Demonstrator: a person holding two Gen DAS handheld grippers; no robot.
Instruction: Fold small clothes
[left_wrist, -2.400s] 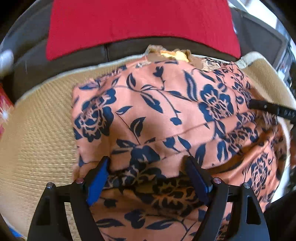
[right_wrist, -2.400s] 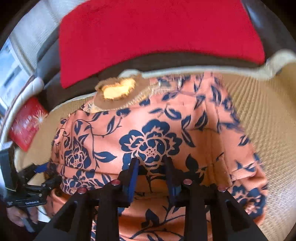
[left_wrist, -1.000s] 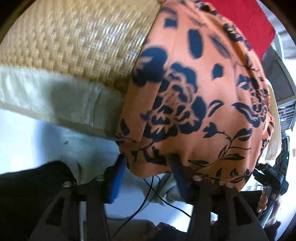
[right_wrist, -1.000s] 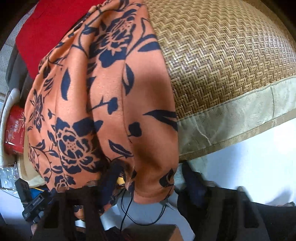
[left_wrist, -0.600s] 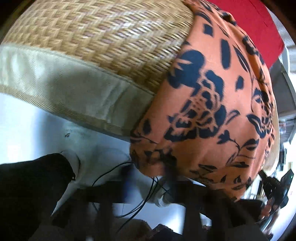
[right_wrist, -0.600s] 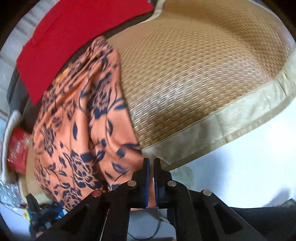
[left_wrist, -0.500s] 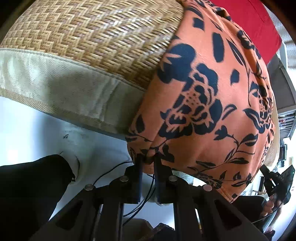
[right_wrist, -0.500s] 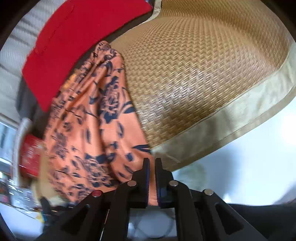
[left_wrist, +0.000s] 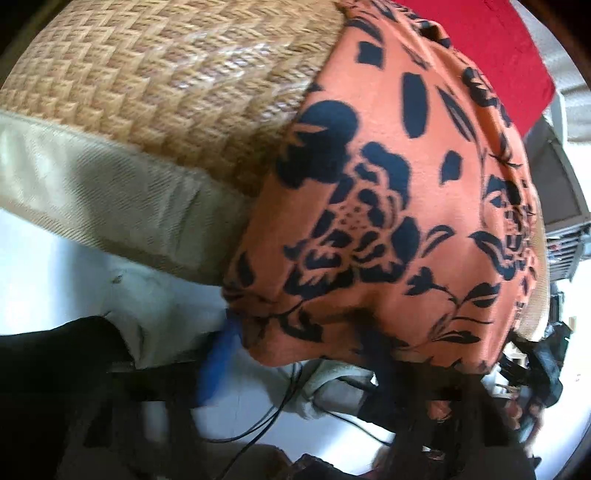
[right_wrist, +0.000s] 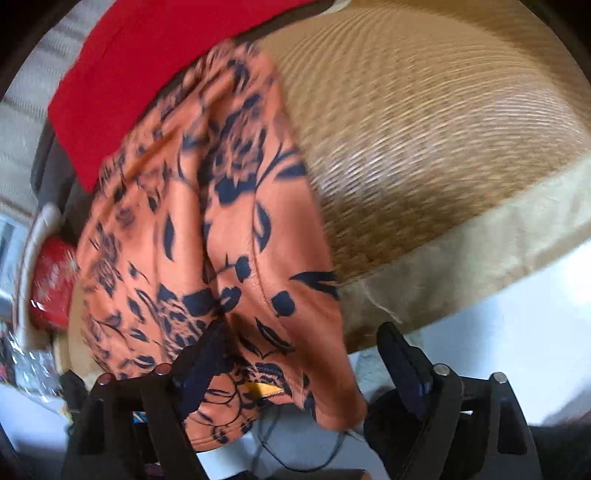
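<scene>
The right tool (right_wrist: 306, 369) stands with its jaws spread wide, having just been opening; the near hem of the orange floral garment (right_wrist: 236, 240) hangs between them, but neither pad presses on it. The left tool (left_wrist: 295, 365) is badly smeared by motion: one blue pad (left_wrist: 218, 362) shows at the garment's left near corner and a dark finger (left_wrist: 380, 354) further right, apart, with cloth sagging between them. Its jaws too have just been opening, and I judge them released rather than gripping, though the blur leaves some doubt.

The garment lies lengthwise over the woven straw cushion (left_wrist: 166, 74), its near edge drooping past the cushion's pale cloth border (left_wrist: 110, 199) toward the white floor (right_wrist: 517, 314). A red cloth (right_wrist: 147, 48) sits at the far end.

The step in hand looks like a let-go after laying or straightening the piece. Next calls for a fresh pinch on both near corners, then carrying them far across to halve it.

Hard to make out: how many layers the garment already has, its far end, and the dark clutter and cables (left_wrist: 266, 417) beneath the overhanging hem.
</scene>
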